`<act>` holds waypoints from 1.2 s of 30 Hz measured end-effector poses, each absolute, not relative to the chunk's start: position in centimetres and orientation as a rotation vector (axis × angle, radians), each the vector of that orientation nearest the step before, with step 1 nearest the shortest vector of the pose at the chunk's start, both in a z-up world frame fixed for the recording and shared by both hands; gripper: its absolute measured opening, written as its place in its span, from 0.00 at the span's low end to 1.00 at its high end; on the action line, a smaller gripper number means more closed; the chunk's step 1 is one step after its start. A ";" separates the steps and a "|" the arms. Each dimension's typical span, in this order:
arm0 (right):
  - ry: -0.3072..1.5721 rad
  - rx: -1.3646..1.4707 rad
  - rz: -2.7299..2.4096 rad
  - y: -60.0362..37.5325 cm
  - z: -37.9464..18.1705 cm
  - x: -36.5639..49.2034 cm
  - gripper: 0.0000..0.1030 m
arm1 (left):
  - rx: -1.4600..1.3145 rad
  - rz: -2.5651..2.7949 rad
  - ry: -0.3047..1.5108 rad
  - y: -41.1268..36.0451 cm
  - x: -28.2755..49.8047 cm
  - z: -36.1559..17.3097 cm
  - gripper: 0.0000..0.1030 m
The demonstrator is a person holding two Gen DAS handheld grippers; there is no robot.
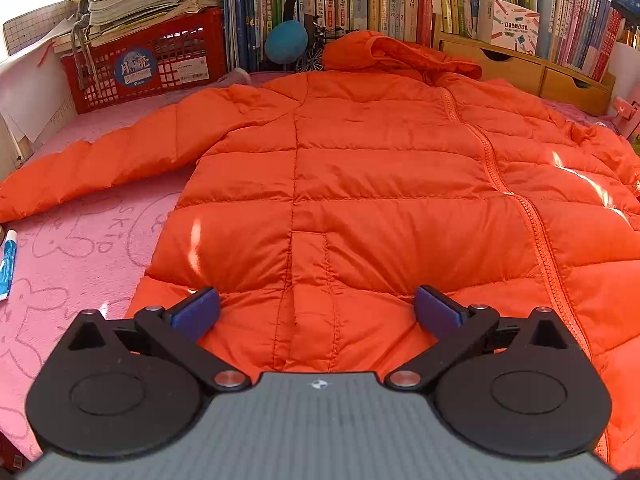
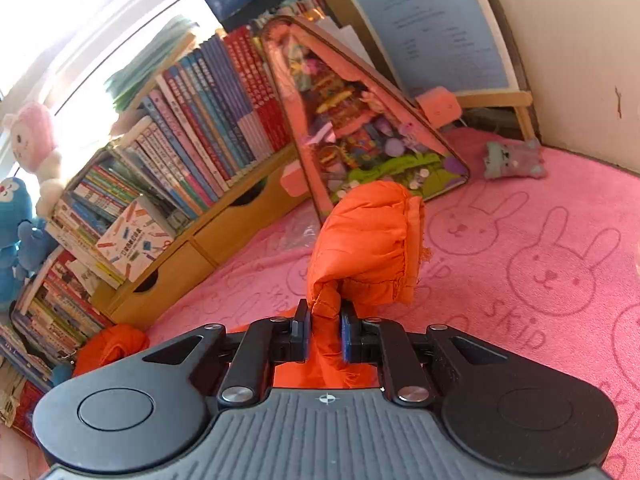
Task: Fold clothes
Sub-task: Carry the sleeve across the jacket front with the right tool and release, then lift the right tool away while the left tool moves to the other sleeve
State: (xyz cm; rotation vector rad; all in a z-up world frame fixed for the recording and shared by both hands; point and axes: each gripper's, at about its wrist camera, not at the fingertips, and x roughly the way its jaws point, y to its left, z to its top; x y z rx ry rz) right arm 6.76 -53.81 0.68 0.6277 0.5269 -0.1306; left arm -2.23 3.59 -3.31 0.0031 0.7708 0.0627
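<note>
Pink rabbit-print blanket point(image 1: 72, 240) under orange quilted puffer jacket point(image 1: 360, 168), ahead of spread-jawed left gripper point(image 1: 316, 312). Right gripper point(image 2: 325, 336) clenched on sleeve cuff point(image 2: 368, 248). Risk: slick fabric slipping out mid-fold.

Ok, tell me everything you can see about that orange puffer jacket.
The orange puffer jacket looks like shiny quilted nylon, stitched in puffy panels, with a matching zipper closed down its front and a hood bunched at the top. It lies front-up on the pink bunny-print blanket, one sleeve spread out. The right gripper is shut on the other sleeve's cuff, lifting it; the open left gripper hovers at the hem.
</note>
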 end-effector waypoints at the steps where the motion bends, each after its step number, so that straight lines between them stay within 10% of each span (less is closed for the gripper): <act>1: 0.510 0.618 -0.084 -52.3 1.7 7.0 0.13 | 0.004 0.061 0.756 3.5 -2.4 -3.5 1.00; 10: 0.513 0.471 0.405 -32.3 6.7 12.6 0.12 | -0.006 0.042 0.670 3.8 -3.1 -4.3 1.00; 21: 0.818 0.144 0.606 -11.1 -2.4 14.1 0.14 | -0.023 0.020 0.650 4.0 -3.4 -4.5 1.00; 23: 0.779 0.059 0.607 -10.5 -2.6 12.8 0.19 | -0.026 0.015 0.647 4.0 -3.5 -4.5 1.00; 27: 0.746 0.058 0.734 -11.3 -1.2 11.1 0.77 | -0.031 0.010 0.644 4.1 -3.6 -4.5 1.00; 36: 0.616 0.158 0.642 -14.3 1.8 10.6 0.83 | -0.031 0.009 0.643 4.1 -3.5 -4.4 1.00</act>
